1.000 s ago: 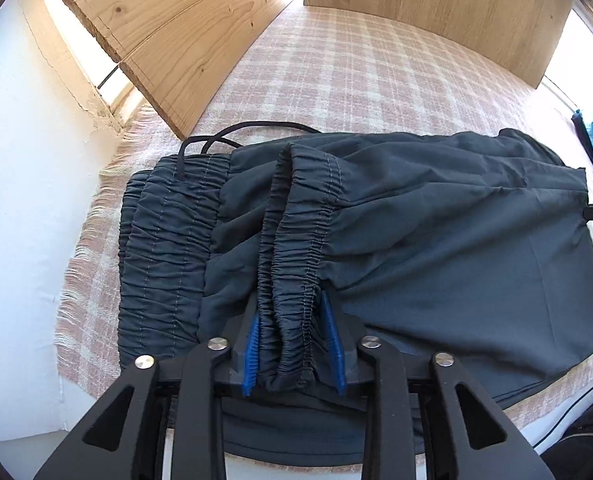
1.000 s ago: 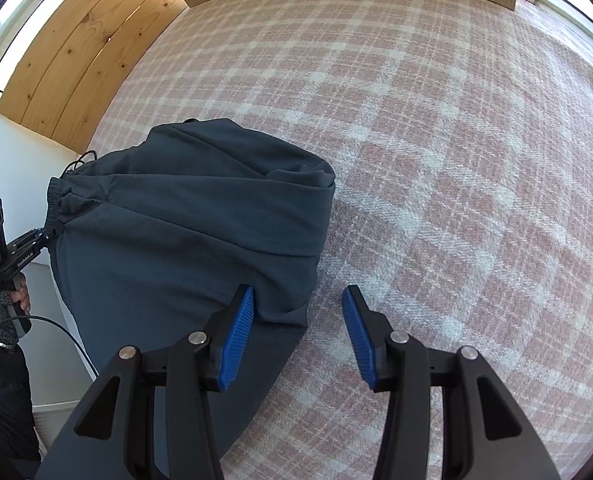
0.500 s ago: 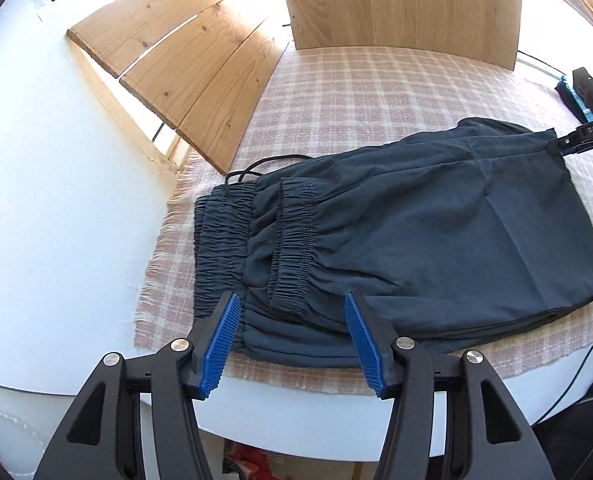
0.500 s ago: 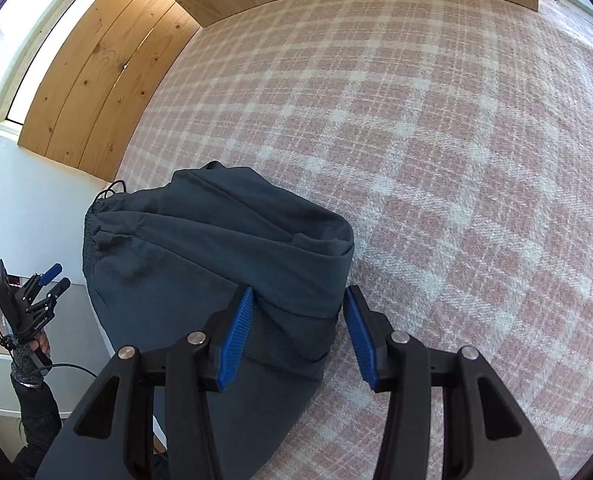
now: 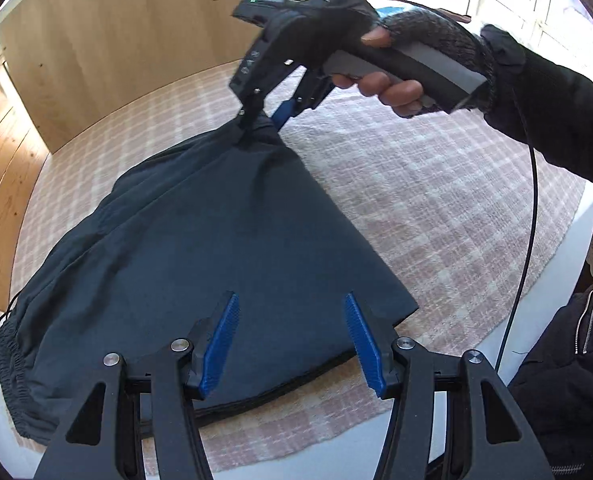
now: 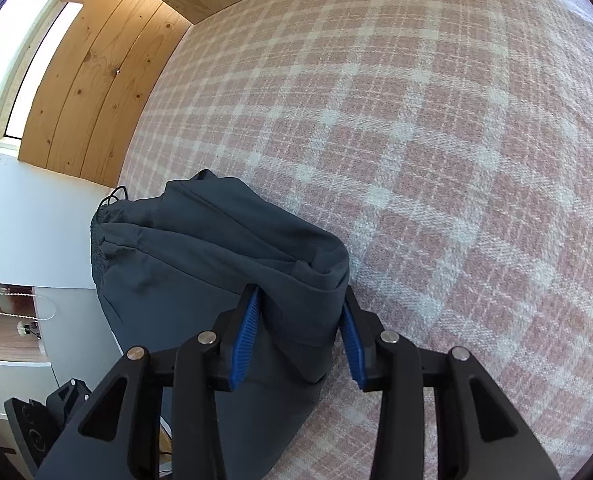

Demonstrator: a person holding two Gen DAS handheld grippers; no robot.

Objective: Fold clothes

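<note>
Dark navy elastic-waist fabric shorts [image 5: 224,248] lie part-folded on the pink-checked bench [image 5: 436,200]; right gripper [image 6: 300,336] fingers pinch the 12 o'clock hem corner, left gripper [image 5: 292,338] fingers spread wide, empty; final folding remains.

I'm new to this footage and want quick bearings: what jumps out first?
Dark shorts sprawl across a pink checked cloth on the table. The right gripper, held by a gloved hand, pinches the far hem corner and lifts it into a peak. The left gripper hangs open over the near edge.
</note>
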